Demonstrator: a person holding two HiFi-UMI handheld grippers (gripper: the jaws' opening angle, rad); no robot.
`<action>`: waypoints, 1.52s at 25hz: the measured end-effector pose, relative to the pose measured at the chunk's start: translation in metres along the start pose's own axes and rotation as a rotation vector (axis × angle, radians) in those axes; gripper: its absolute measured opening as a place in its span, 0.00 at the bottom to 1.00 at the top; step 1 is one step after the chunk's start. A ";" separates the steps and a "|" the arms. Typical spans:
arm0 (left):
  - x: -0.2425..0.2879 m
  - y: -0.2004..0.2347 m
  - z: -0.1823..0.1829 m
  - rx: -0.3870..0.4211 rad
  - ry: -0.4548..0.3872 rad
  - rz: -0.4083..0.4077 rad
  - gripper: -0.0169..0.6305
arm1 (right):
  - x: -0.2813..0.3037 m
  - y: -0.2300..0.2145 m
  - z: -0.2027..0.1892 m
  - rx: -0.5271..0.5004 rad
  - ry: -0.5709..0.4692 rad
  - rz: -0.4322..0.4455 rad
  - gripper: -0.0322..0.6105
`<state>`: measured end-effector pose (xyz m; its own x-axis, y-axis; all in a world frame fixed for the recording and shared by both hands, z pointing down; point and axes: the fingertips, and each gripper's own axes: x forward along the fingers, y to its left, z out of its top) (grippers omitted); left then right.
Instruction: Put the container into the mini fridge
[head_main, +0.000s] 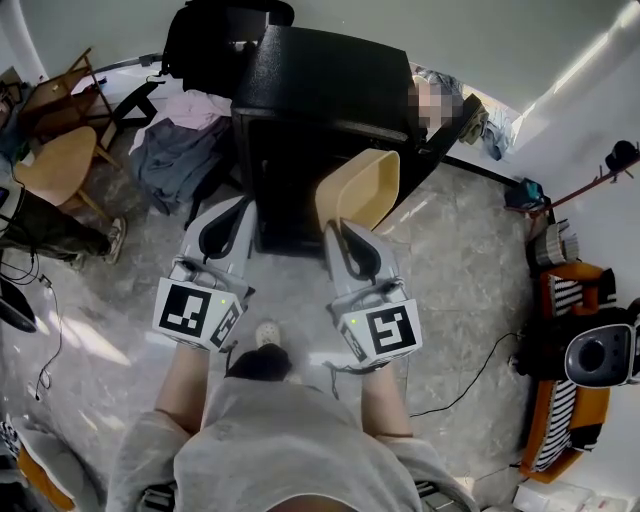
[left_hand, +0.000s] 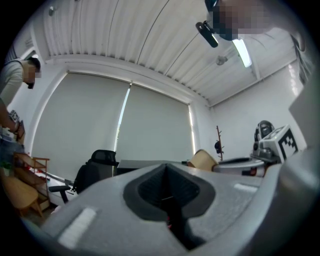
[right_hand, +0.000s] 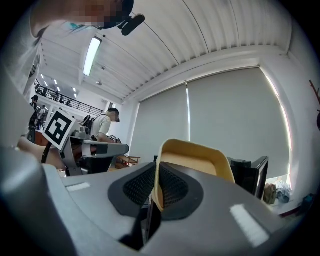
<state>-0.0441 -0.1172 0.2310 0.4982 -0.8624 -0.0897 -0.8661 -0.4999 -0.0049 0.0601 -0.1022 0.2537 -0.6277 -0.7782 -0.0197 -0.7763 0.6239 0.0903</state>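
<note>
The black mini fridge (head_main: 320, 80) stood just ahead of you. The tan container (head_main: 360, 188) hung tilted in the air at its front edge, with your right tongs (head_main: 343, 228) clamped on one thin wall at the rim. It looked like light, stiff, smooth plastic, so that rim pinch probably suited it, though it might swivel; your left tongs (head_main: 226, 232) were closed on nothing.

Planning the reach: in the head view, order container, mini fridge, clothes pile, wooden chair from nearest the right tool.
1. Container, in the right tool.
2. Mini fridge, just ahead.
3. Clothes pile, floor left.
4. Wooden chair, far left.
</note>
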 end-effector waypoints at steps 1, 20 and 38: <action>0.004 0.004 -0.002 0.000 0.002 0.000 0.03 | 0.006 0.000 -0.002 -0.002 0.004 0.007 0.08; 0.045 0.077 -0.031 -0.032 0.034 0.012 0.03 | 0.092 0.030 -0.062 -0.166 0.231 0.240 0.08; 0.056 0.086 -0.073 -0.057 0.088 0.215 0.03 | 0.110 0.020 -0.164 -0.297 0.451 0.579 0.08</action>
<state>-0.0880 -0.2147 0.2983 0.3069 -0.9517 0.0051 -0.9500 -0.3060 0.0616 -0.0153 -0.1870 0.4164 -0.7939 -0.3297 0.5109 -0.2459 0.9425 0.2262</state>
